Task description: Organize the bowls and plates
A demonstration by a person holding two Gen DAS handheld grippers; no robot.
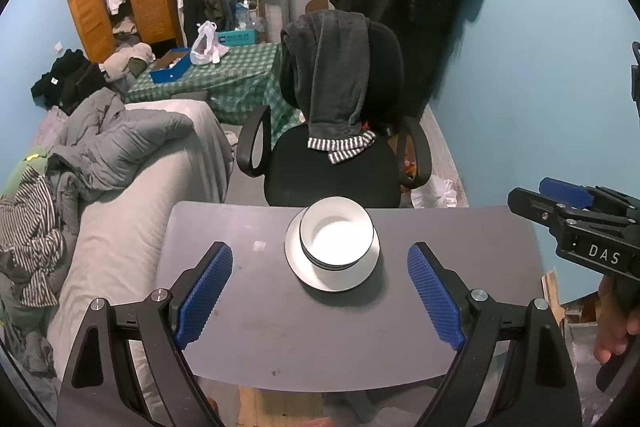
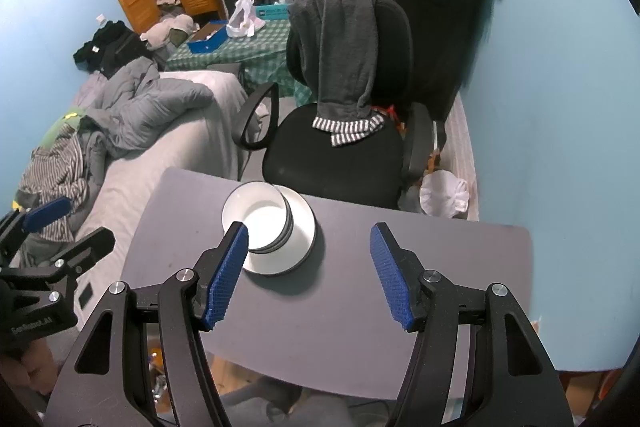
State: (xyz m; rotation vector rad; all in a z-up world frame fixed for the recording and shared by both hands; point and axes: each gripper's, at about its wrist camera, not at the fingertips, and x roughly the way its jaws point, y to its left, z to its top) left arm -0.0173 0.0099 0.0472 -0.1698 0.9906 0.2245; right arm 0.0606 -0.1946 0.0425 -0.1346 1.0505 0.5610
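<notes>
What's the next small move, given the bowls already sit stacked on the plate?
Probably none beyond backing both tongs away. The bowls sit nested on the plate on the grey table. The left tongs and right tongs both stand open and empty, clear of the stack, so the stacking looks finished.

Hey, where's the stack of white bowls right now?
The stack of white bowls sits on a white round plate at the far middle of the grey table, just before the black office chair, untouched by either gripper.

Bowl stack point(image 1: 337, 238) count unclear, plate point(image 1: 332, 277) partly covered, right claw point(image 1: 568, 211) cut off at edge.
</notes>
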